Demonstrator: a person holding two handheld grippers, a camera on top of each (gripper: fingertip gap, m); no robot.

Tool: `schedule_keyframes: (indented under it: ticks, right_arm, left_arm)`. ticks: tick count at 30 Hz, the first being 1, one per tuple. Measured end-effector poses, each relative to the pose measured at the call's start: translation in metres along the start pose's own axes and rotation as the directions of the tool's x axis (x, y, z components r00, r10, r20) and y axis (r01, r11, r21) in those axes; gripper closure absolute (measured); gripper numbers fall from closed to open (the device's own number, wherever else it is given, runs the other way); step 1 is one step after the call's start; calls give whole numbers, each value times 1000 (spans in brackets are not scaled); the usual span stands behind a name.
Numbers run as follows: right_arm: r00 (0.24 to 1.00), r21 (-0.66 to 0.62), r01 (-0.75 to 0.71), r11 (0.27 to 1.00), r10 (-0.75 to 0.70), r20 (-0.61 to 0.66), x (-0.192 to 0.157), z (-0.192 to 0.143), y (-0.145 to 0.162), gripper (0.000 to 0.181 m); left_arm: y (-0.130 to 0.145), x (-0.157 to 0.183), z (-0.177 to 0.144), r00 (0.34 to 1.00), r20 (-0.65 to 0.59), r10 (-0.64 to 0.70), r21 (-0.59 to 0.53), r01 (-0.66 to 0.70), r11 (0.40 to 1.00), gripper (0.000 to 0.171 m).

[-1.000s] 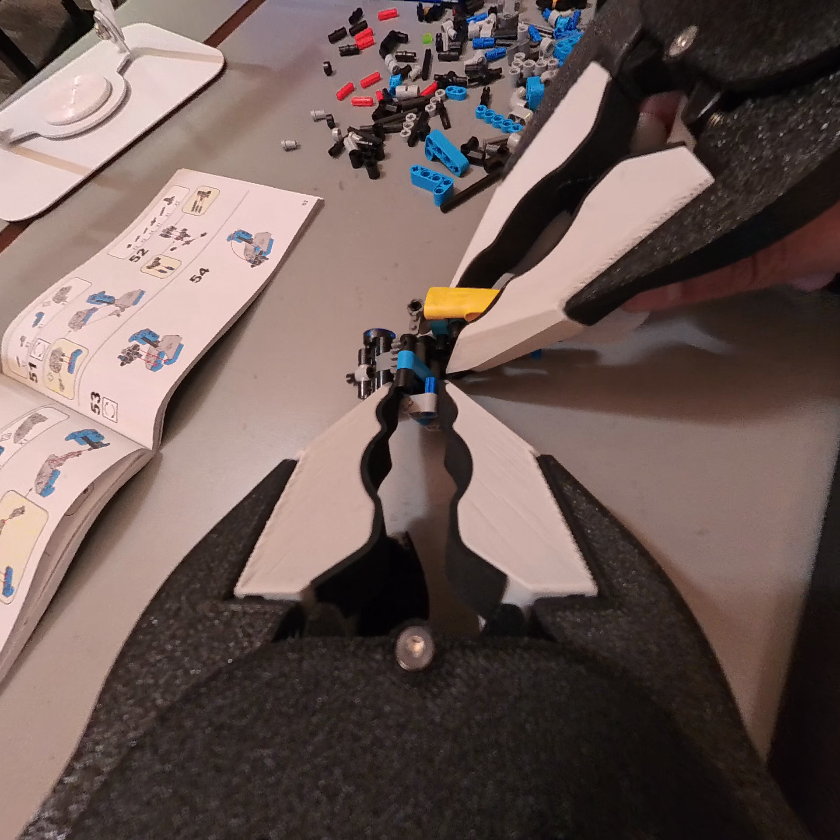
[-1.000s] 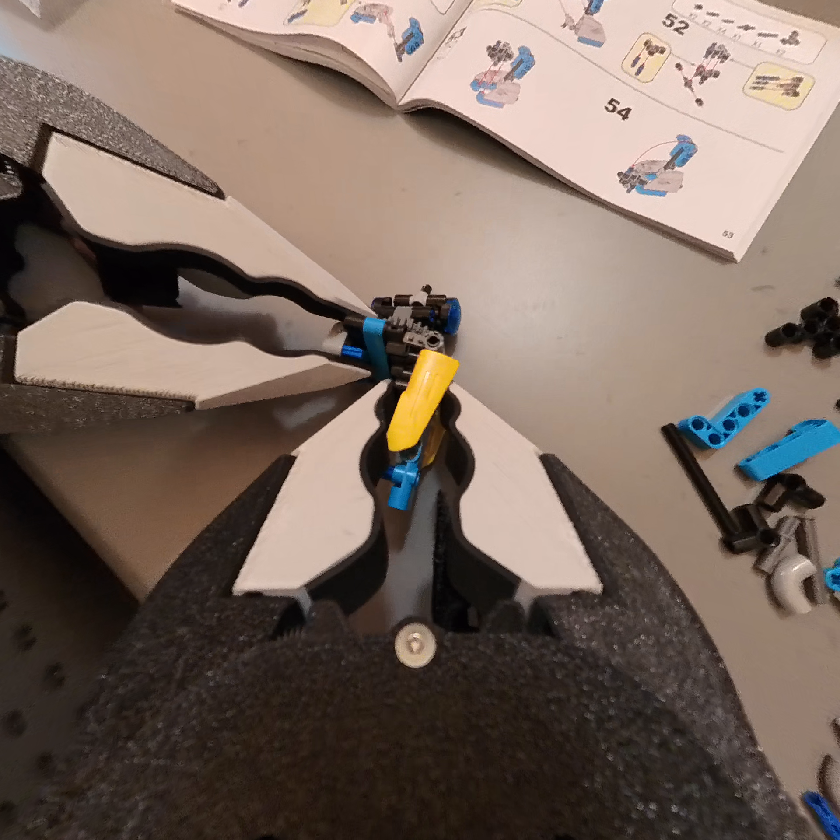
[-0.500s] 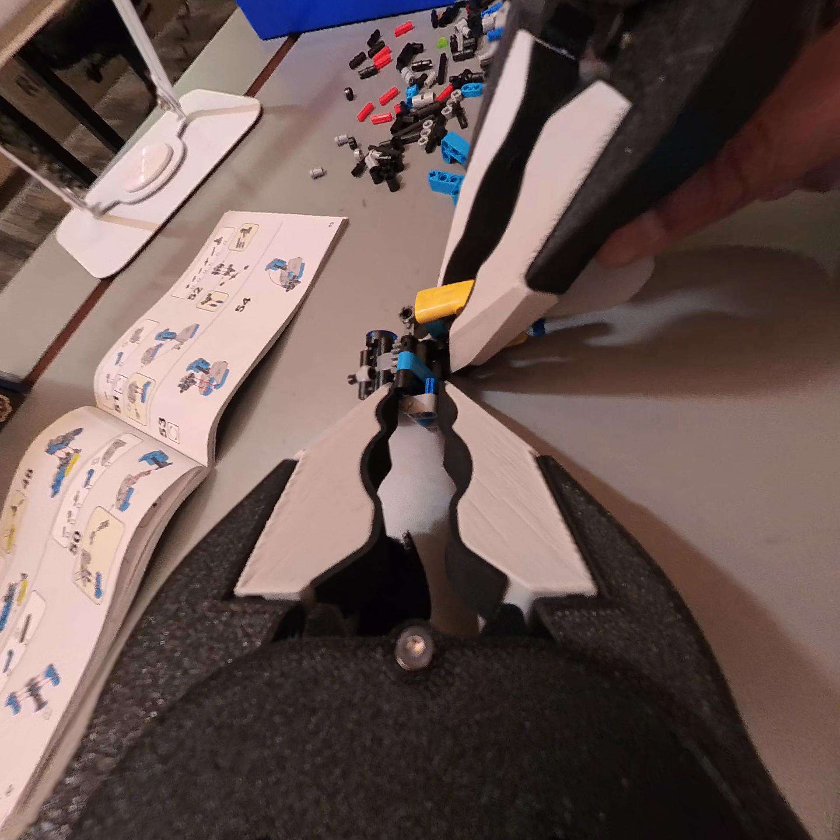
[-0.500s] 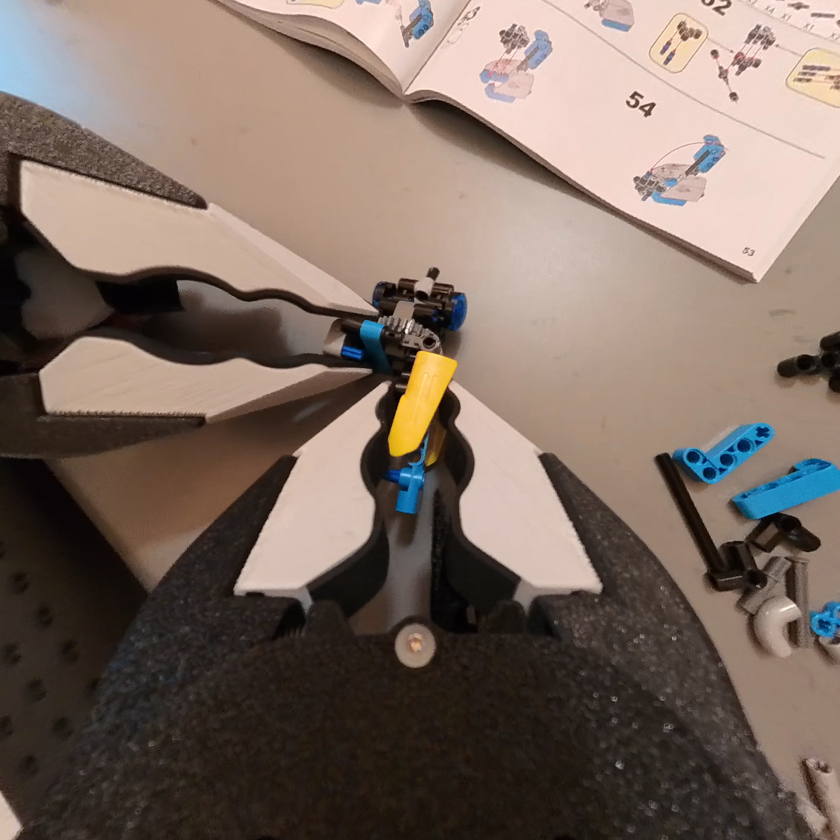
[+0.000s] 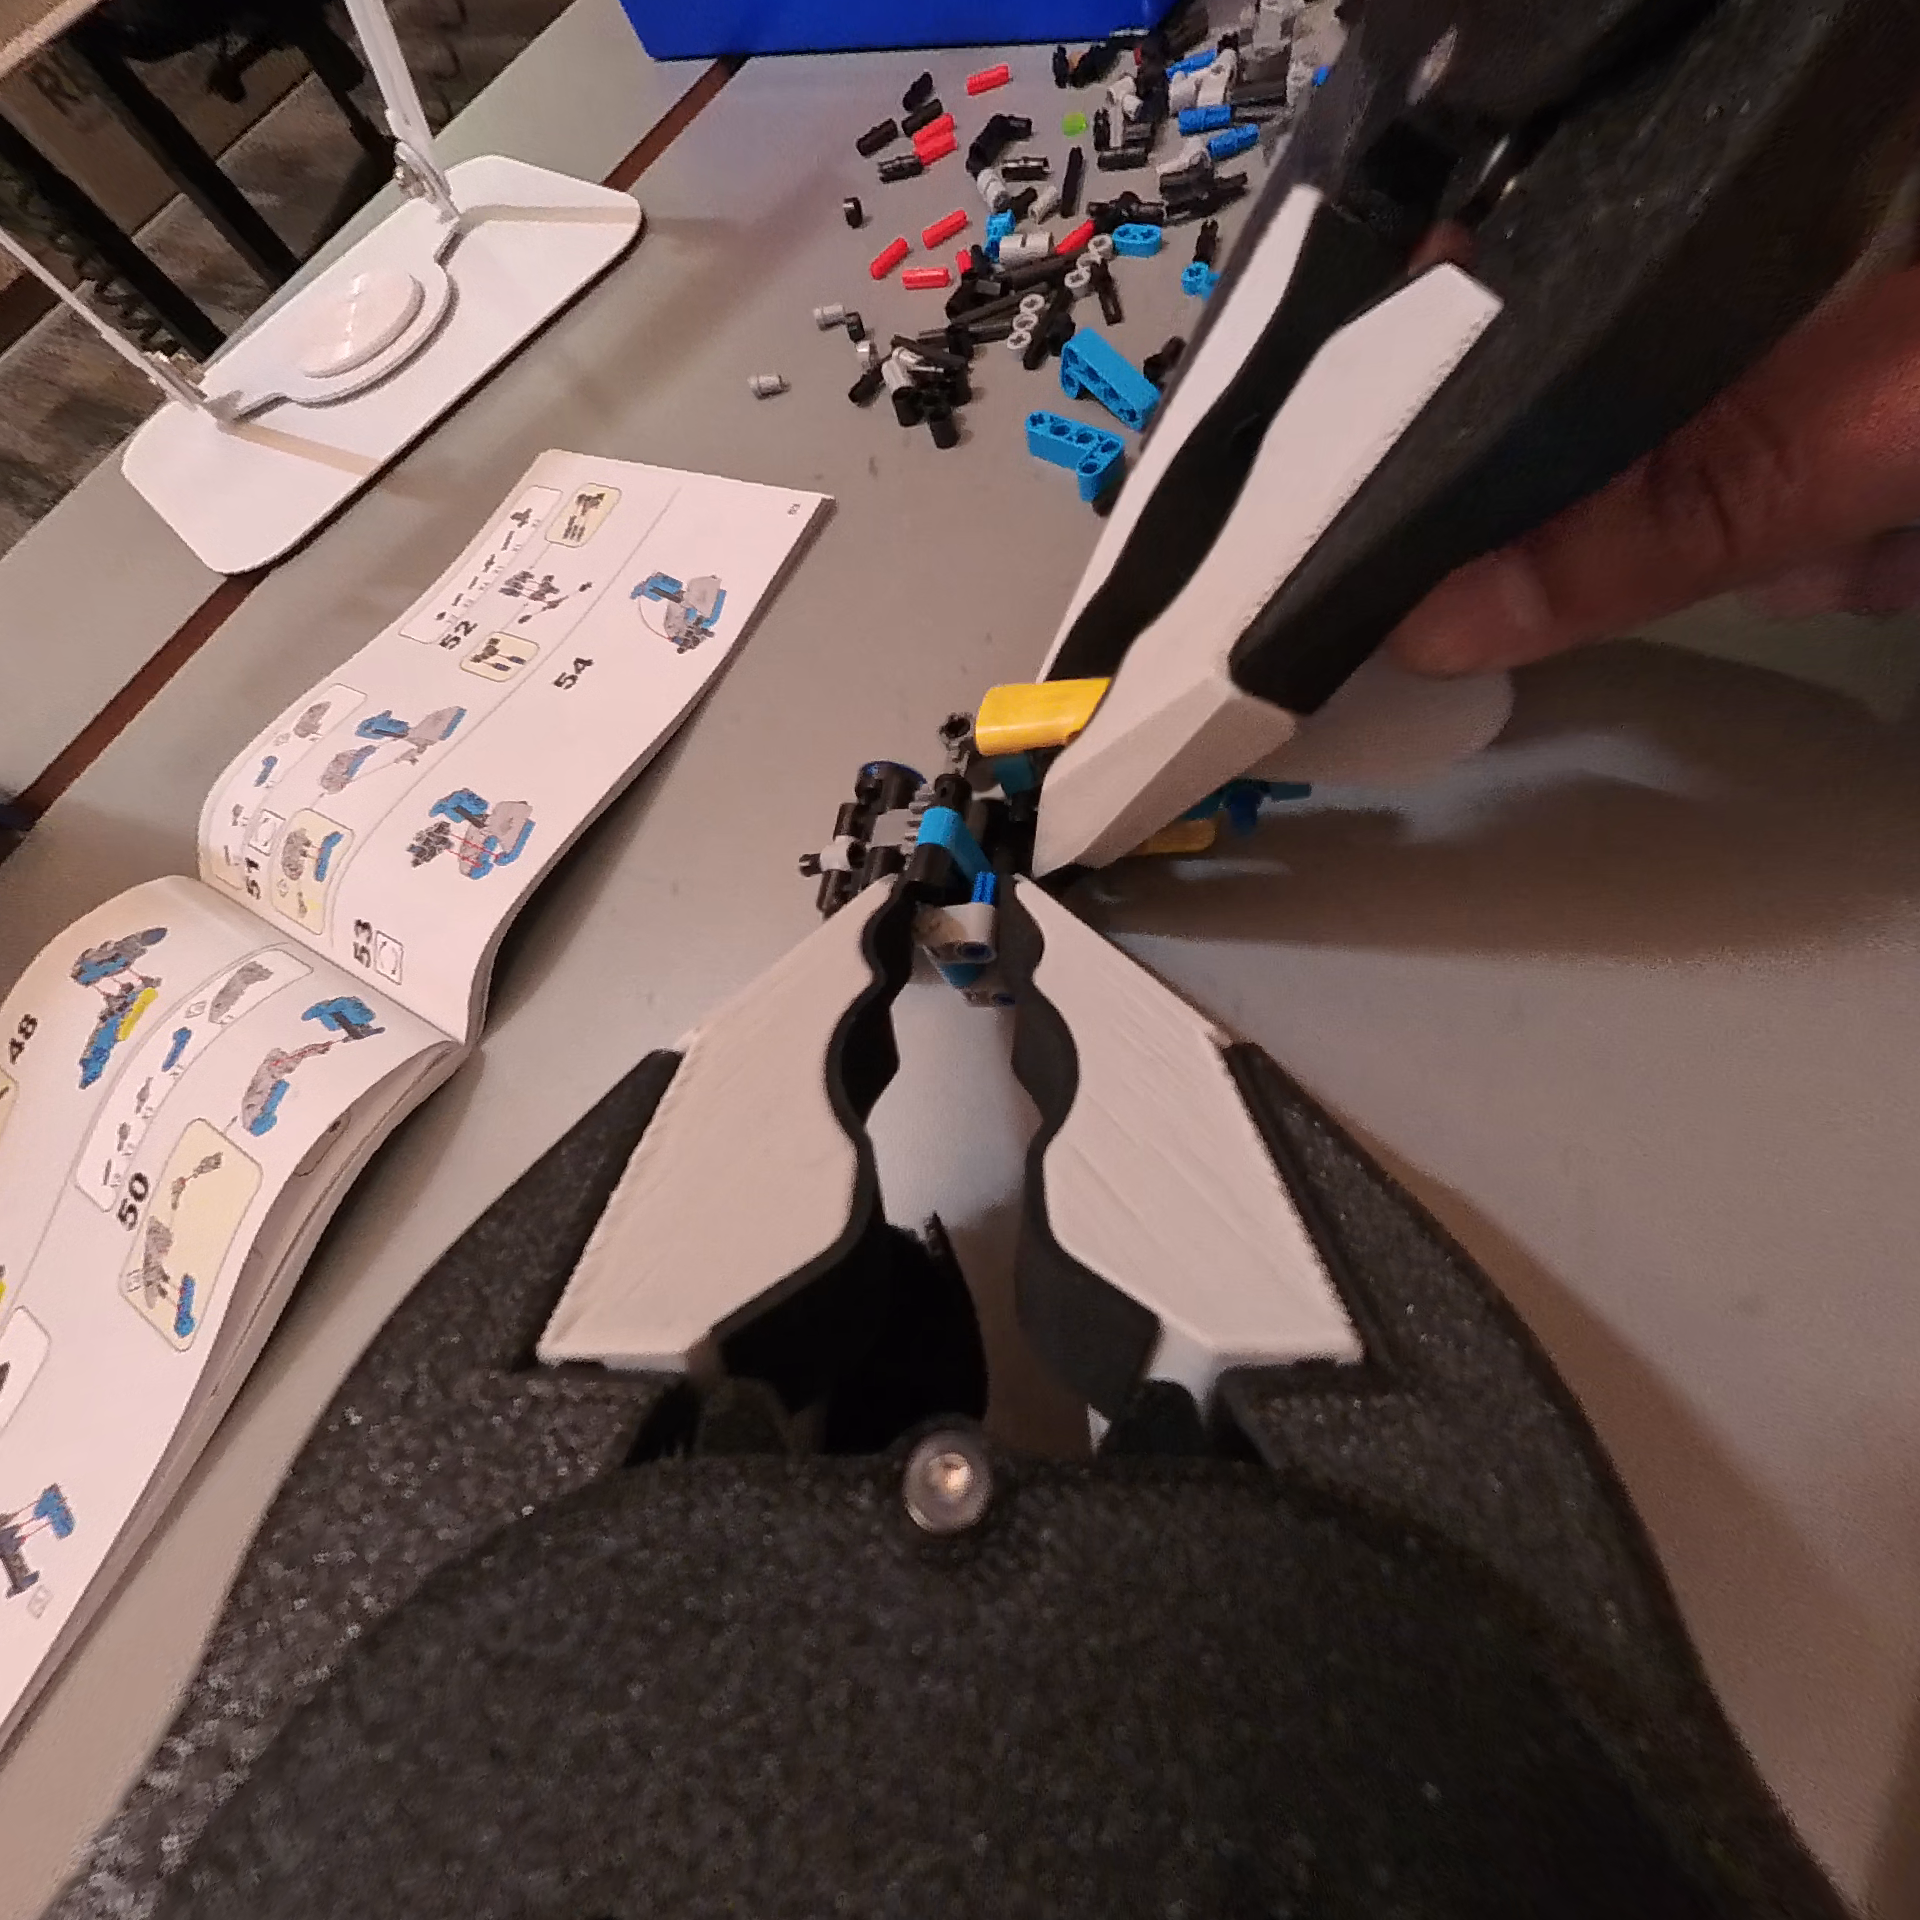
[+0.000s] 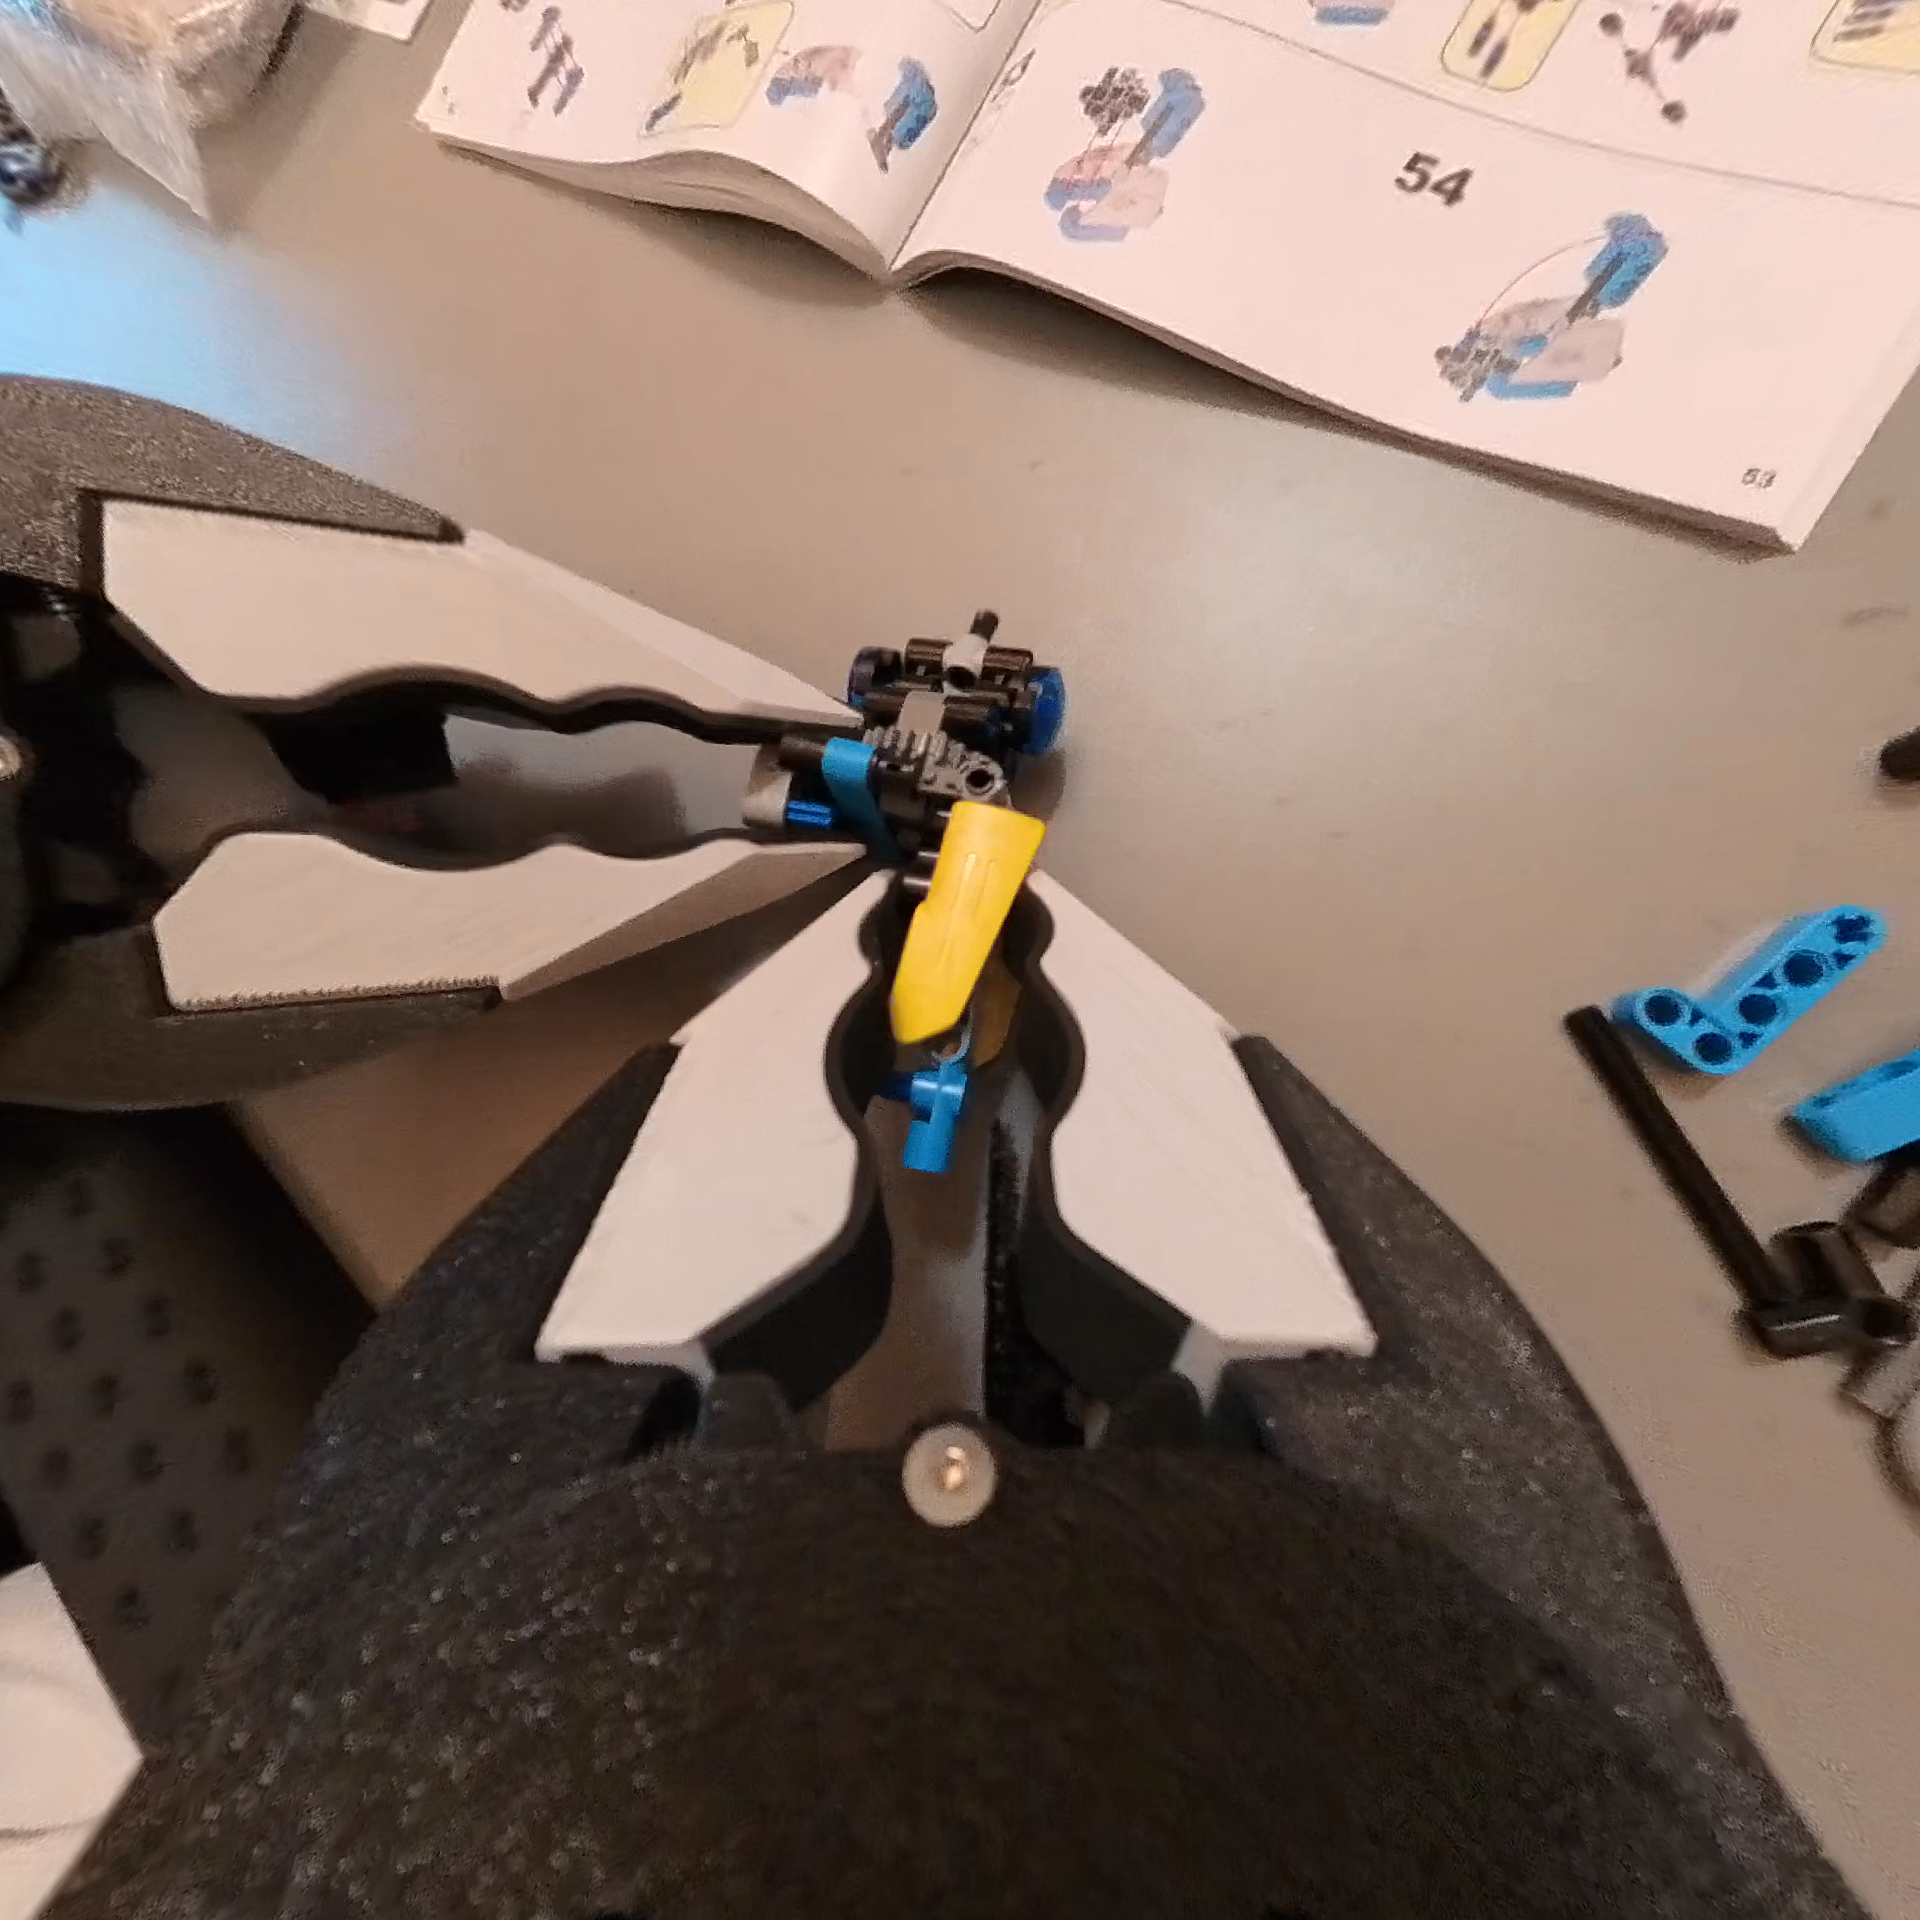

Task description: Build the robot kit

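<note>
The far side of the small brick model (image 6: 940, 727) is hidden behind the two grippers, and the loose pieces (image 5: 1023, 270) far ahead are too small to tell apart. The left gripper (image 5: 951, 914) is nearly closed and pinches the model's blue and grey end right at its tips. The right gripper (image 6: 956, 914) is nearly closed on the yellow piece (image 6: 961, 914) stuck to the same model. Both tips meet there, almost touching. An open booklet (image 5: 416, 790) lies left of the left gripper on the grey table (image 5: 1558, 1143). A hand (image 5: 1704, 499) holds the right gripper.
</note>
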State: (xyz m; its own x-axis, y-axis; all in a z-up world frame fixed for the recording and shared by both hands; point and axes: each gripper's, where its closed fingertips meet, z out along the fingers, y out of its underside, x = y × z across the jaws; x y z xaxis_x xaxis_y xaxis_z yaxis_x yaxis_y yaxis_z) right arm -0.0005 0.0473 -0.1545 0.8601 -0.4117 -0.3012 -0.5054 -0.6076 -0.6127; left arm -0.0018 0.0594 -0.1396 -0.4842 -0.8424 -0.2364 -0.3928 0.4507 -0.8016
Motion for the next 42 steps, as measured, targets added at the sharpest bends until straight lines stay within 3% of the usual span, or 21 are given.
schedule_keyframes:
  ticks: [9, 16, 18, 21, 26, 28, 32, 36, 42]
  right_arm:
    - [998, 42, 46, 998, -44, -45, 3, 2, -2, 164]
    - [996, 41, 82, 996, -81, -20, 1, 2, -2, 164]
    - [997, 42, 79, 996, -79, -2, -2, 3, -1, 164]
    - [997, 40, 83, 996, -83, 2, -4, 3, -2, 164]
    - [992, 36, 121, 992, -122, 20, -4, 4, -1, 164]
    - [988, 34, 134, 990, -136, 67, -6, 4, -2, 164]
    - [948, 20, -49, 999, 41, 316, -19, 6, -1, 166]
    - [986, 57, 37, 998, -46, 162, -3, 4, -5, 165]
    - [986, 68, -39, 997, 28, 162, 2, 4, -8, 165]
  left_arm:
    - [1, 1, -1, 1000, -13, -3, 0, 3, 1000, 155]
    - [13, 14, -5, 989, -148, -27, -54, 19, 998, 131]
    - [15, 9, -5, 990, -136, -45, -61, 37, 997, 134]
    - [19, 4, -5, 990, -128, -57, -77, 47, 996, 152]
    - [21, 6, -4, 987, -148, -60, -90, 47, 995, 156]
    - [22, 5, -4, 985, -154, -76, -93, 62, 994, 156]
    - [21, 4, -3, 956, -224, -192, -112, 170, 979, 156]
    - [20, 1, -1, 959, -213, -187, -109, 167, 980, 156]
    - [19, 4, -1, 953, -231, -197, -109, 175, 978, 156]
